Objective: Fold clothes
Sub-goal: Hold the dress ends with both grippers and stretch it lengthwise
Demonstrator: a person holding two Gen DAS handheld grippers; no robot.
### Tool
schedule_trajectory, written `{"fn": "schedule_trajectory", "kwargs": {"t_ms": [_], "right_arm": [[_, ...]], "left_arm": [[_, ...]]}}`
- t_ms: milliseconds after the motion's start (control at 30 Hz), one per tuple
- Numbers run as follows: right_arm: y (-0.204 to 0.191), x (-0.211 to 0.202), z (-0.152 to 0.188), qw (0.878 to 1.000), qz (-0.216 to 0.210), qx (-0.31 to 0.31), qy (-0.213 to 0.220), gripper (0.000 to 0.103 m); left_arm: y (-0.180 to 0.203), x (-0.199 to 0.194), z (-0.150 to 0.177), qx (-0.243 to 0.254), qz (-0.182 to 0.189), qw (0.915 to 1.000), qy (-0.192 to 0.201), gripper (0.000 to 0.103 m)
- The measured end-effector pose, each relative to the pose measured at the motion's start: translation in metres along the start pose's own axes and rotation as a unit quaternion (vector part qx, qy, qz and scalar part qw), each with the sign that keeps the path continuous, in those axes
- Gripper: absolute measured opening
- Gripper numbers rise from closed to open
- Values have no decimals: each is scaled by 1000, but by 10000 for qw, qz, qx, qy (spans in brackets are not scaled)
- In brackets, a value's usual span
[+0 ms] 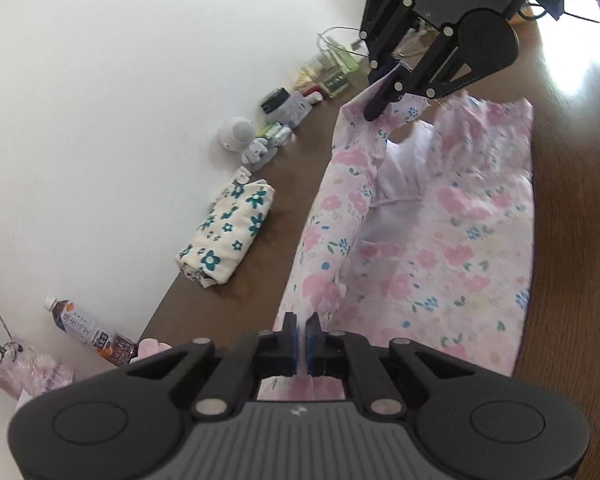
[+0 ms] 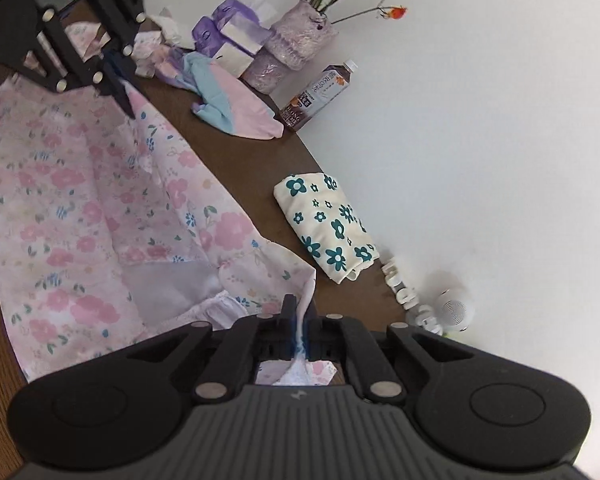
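Pink floral garment (image 1: 440, 240) pinched inside both grippers' closed jaws.

I'm seeing thin, soft floral cloth (image 1: 440, 240) lying on a matt brown wood-grain table (image 1: 572, 280). The grippers' black plastic is looking matt.

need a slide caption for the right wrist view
Right gripper and left gripper each pinch an edge of the pink floral garment on the brown table.
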State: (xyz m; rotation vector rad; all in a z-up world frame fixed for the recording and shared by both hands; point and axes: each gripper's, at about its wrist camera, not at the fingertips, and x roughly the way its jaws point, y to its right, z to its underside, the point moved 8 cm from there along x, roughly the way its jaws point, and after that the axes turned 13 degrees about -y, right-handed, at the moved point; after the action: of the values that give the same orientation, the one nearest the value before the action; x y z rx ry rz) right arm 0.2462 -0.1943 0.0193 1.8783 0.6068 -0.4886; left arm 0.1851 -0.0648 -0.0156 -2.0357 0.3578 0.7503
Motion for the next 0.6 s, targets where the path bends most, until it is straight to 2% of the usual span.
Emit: {"fn": "schedule_trajectory", "kwargs": {"t_ms": [67,167,300,333,400,467,533,600], "right_arm": [[-21,0,12,9998,-30,-171,-65,3],[-43,-1,25,9996,-84,-234,-154,3],[-47,-10,30,9995,-268,119,-152,9],[-43,-14,28,9988,-373,314,-75,13],[-35,-22,21,9958,-582,704,80,34],[-30,-26,11,9933,-777,834,207,40],[-32,-21,0,9950,-780,600,180,46],[-36,-7,-7,9952,-939,252,-46,53]], "left_arm": [[14,0,5,275,-27,9996,-23,3],[24,-1,7,369,2,9993,-38,3],[26,-1,10,393,-51,9992,-51,3],[26,-1,11,392,-56,9992,-52,3],[27,-1,11,374,-93,9992,-43,3],[29,-2,13,382,-131,9992,-30,3],[29,-3,13,385,-155,9991,-17,3],[29,-4,14,390,-172,9991,-13,3]]}}
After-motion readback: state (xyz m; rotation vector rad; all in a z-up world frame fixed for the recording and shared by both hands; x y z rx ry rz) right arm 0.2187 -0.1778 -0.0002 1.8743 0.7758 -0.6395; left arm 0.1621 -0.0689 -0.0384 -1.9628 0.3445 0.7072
